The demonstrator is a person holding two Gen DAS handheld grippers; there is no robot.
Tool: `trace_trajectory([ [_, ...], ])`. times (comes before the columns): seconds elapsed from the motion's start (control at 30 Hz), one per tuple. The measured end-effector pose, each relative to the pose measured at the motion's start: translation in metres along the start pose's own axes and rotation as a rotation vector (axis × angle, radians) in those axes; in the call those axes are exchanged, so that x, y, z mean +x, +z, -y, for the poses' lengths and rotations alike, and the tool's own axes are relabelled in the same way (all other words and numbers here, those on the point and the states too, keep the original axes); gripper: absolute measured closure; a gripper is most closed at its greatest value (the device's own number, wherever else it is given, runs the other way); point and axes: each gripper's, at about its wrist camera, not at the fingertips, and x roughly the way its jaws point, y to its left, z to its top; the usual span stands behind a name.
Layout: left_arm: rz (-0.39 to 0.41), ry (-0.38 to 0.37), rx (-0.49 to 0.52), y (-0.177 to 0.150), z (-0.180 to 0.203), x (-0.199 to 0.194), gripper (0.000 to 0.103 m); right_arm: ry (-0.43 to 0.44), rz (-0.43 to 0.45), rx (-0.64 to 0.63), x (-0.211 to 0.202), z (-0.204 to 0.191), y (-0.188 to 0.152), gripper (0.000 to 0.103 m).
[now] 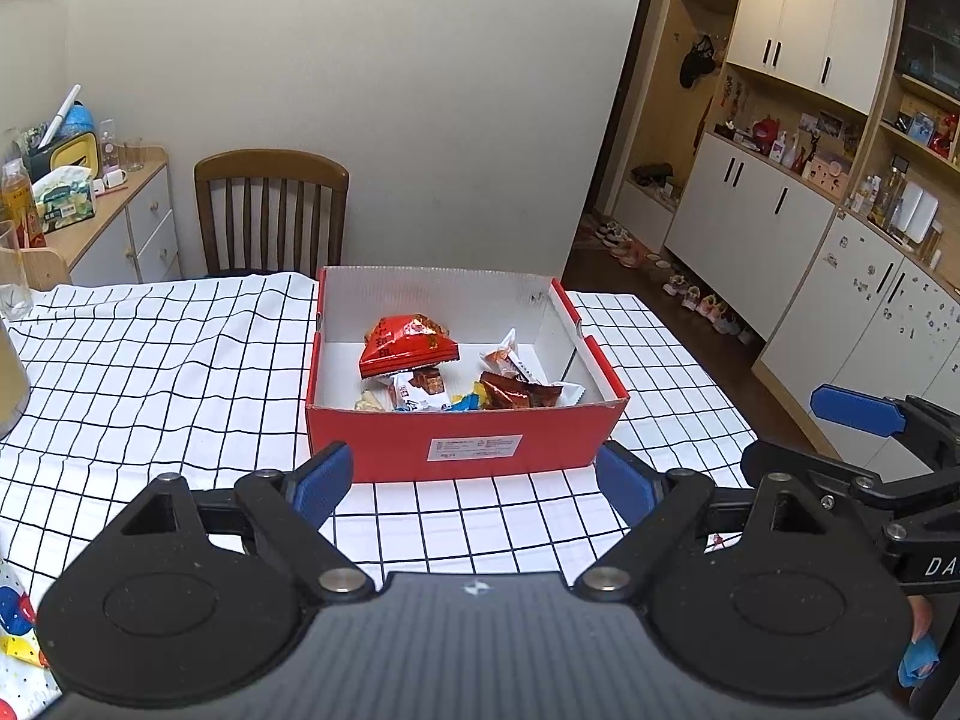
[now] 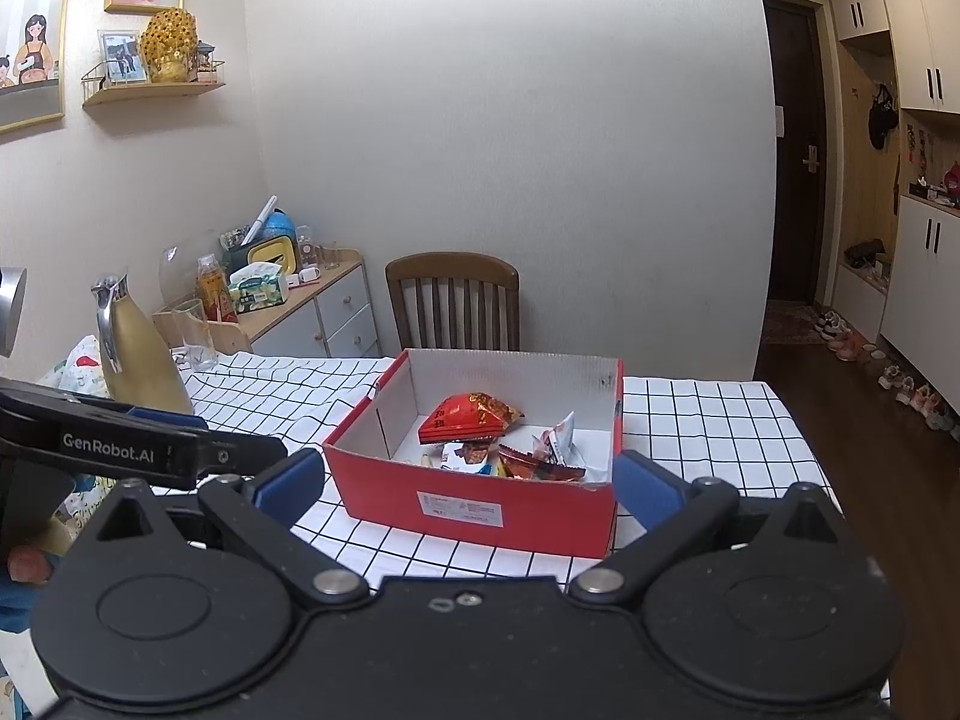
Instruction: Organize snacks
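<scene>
A red cardboard box (image 1: 468,441) with a white inside stands on the checked tablecloth. It holds a red snack bag (image 1: 408,345) and several small wrapped snacks (image 1: 516,390). My left gripper (image 1: 474,480) is open and empty, just in front of the box. My right gripper (image 2: 468,489) is open and empty, also in front of the box (image 2: 480,507), which shows the red bag (image 2: 468,417) inside. The right gripper's blue finger shows at the right edge of the left wrist view (image 1: 858,411).
A wooden chair (image 1: 273,210) stands behind the table against the wall. A gold jug (image 2: 135,351) and a glass (image 2: 195,333) stand at the table's left. A patterned packet (image 1: 18,618) lies at the near left. A sideboard (image 1: 114,210) is at the left, cabinets (image 1: 780,210) at the right.
</scene>
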Motion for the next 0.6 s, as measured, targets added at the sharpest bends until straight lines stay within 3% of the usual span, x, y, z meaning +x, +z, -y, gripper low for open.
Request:
trace_trajectory([
  [0.6, -0.025, -0.01, -0.021, -0.004, -0.0021, 0.0035, 0.015, -0.007, -0.016, 0.02, 0.0006, 0.0038, -0.0044, 0.0],
])
